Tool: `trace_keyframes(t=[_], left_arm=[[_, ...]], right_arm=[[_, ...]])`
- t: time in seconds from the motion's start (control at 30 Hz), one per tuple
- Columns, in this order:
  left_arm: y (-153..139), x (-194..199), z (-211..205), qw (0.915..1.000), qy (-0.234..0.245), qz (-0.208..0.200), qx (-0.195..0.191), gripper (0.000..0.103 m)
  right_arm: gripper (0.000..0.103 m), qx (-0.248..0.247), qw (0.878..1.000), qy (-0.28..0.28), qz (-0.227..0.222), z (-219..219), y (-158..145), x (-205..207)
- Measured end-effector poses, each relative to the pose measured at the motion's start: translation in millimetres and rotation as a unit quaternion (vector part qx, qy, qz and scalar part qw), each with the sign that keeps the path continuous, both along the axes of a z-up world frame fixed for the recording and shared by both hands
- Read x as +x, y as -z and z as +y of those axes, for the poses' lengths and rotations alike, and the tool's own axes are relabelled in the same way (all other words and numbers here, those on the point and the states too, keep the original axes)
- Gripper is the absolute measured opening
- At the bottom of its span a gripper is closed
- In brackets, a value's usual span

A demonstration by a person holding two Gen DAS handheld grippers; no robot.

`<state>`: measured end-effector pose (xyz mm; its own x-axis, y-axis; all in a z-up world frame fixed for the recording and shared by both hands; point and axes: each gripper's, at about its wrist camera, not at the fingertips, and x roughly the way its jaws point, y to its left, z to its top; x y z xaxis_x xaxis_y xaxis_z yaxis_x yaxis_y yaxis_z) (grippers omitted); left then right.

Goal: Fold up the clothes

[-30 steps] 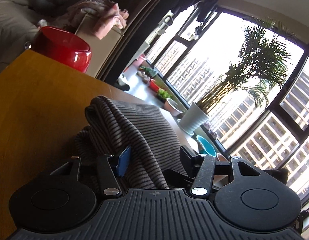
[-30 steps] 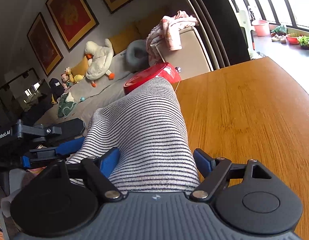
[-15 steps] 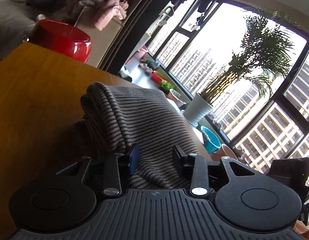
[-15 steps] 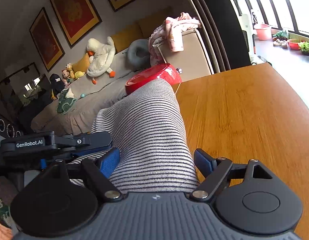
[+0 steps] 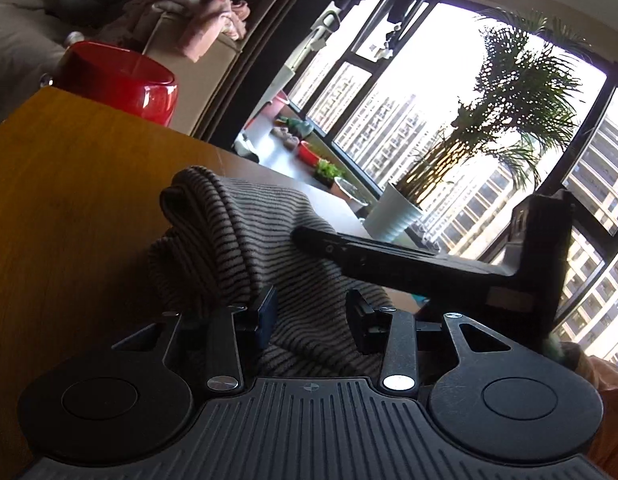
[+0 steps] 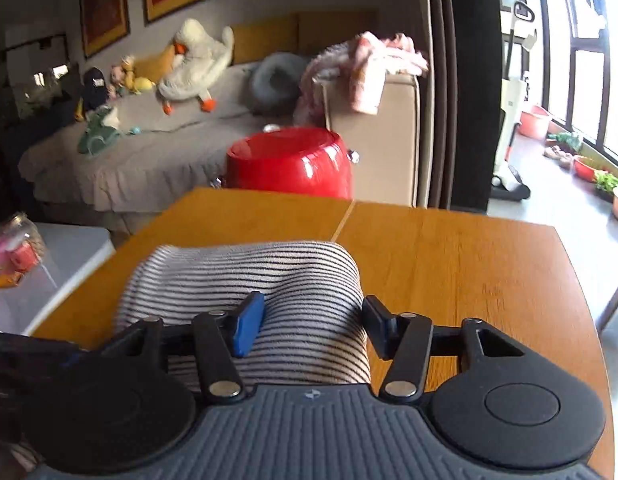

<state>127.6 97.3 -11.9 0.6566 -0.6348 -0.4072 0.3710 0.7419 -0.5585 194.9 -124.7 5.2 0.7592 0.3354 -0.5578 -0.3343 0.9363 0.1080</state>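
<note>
The wooden surface (image 6: 449, 264) takes up most of the middle and lower half of both views, with a seam running up the centre in the right wrist view. Behind it, upper left of that view, there's a sofa (image 6: 149, 152) covered in soft toys. The big window (image 5: 449, 92) fills the upper right of the left wrist view, with a potted palm (image 5: 489, 120) in front of it.

The striped garment (image 6: 245, 276) lies bunched on the surface, lower centre in both views, folded over itself with a rounded fold edge at the far end.

A red pot (image 6: 289, 160) sits just past the far edge of the surface, upper centre in the right view, upper left in the left one.

The left hand-held gripper (image 5: 311, 320) is narrowed down on a bunch of the garment, and the fabric fills the gap between its fingers. The right hand-held gripper (image 6: 309, 326) is about half open and its jaws are closing. The striped cloth is between them, with the blue pad (image 6: 247, 330) pressing into it. In the left view the right hand-held gripper pokes in from the right, lying over the garment.
</note>
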Motion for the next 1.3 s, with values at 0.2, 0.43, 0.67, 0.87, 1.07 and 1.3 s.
trace_keyframes(t=[0.2,0.43,0.67,0.87,1.07,1.3], left_arm=[[1.7,-0.7,1.3,1.0,0.005,-0.005,-0.005,0.042],[6.9,7.2,8.8,0.9991,0.004,0.011,-0.041,0.042],[-7.9,-5.7,14.0,0.9993,-0.006,-0.003,-0.037,0.049],[-0.5,-4.8,19.0,0.9993,-0.007,0.011,-0.035,0.044],[7.3,6.5,26.7,0.9971,0.001,0.033,-0.069,0.044],[5.2,2.6,28.9,0.9971,-0.005,0.033,-0.068,0.044]], right_arm=[[0.066,0.039,0.999,0.001,-0.003,-22.2,-7.7,-20.5],[0.066,-0.003,0.997,-0.068,-0.04,-19.6,-22.6,-98.6],[0.079,-0.032,0.998,-0.058,-0.025,-10.9,11.4,-108.1],[0.079,-0.047,0.995,-0.07,-0.05,-7.9,-0.2,-122.1],[0.067,-0.073,0.977,-0.171,-0.102,30.1,-21.0,-150.1],[0.071,-0.131,0.969,-0.191,-0.089,60.0,12.7,-143.0]])
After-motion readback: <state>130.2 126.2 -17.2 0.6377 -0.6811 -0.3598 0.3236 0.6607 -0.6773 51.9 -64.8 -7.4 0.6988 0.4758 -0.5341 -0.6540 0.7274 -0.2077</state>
